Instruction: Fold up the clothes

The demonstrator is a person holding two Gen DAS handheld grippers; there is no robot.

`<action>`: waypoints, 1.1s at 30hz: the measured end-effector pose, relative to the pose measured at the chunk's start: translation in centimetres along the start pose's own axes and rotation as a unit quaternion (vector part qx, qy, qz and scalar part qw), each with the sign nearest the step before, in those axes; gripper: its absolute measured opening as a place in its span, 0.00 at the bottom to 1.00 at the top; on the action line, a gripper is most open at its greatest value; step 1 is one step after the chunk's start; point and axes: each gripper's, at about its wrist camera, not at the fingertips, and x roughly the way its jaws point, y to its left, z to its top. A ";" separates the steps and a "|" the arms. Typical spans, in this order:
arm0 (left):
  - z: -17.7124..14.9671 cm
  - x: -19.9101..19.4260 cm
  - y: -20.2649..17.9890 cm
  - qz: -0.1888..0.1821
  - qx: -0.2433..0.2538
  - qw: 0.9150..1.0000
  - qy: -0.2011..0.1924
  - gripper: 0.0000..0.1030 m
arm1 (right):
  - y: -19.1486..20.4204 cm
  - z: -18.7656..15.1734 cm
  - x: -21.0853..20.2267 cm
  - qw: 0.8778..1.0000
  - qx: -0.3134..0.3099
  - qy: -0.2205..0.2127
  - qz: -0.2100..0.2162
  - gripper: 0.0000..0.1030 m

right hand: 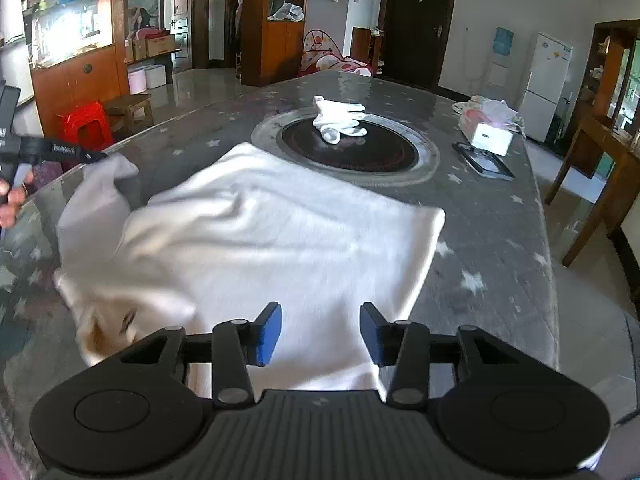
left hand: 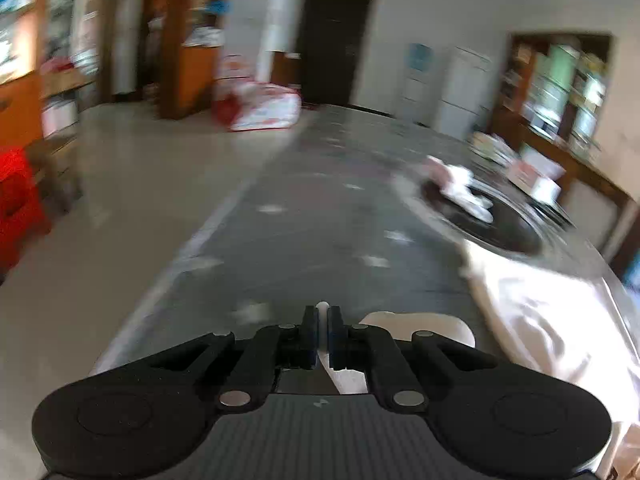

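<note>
A white garment (right hand: 280, 236) lies spread on the grey star-patterned table (right hand: 492, 216). My left gripper (left hand: 322, 334) is shut on a thin fold of that white garment (left hand: 552, 320), which trails off to the right in the blurred left wrist view. From the right wrist view, the left gripper (right hand: 100, 156) holds the garment's left sleeve lifted off the table, a person's hand behind it. My right gripper (right hand: 320, 334) hovers open over the garment's near edge, blue pads apart, nothing between them.
A round dark hotplate (right hand: 348, 144) is set in the table's middle with white gloves (right hand: 338, 118) on it. At the far right lie a white box (right hand: 490, 136), a bag and a dark tray (right hand: 482, 160). A red stool (right hand: 84, 124) stands left of the table.
</note>
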 end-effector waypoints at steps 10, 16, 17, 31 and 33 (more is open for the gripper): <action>-2.4 -3.7 6.6 0.083 -0.078 0.993 -0.017 0.05 | -1.1 -5.5 -5.7 0.996 0.069 -0.011 -0.052 0.48; -2.7 -4.5 9.2 0.106 -0.104 0.989 -0.011 0.05 | -1.8 -7.1 -6.7 0.992 0.100 -0.011 -0.070 0.48; -2.8 -4.4 9.3 0.101 -0.106 0.989 -0.005 0.05 | -1.8 -7.3 -6.8 0.992 0.104 -0.011 -0.072 0.48; -2.6 -6.1 7.8 0.091 -0.074 0.993 0.004 0.16 | 0.8 -8.5 -8.0 0.998 0.056 -0.002 -0.024 0.48; -2.5 -6.4 7.0 0.080 -0.060 0.995 0.001 0.20 | 1.9 -8.5 -7.3 1.000 0.028 0.012 -0.008 0.48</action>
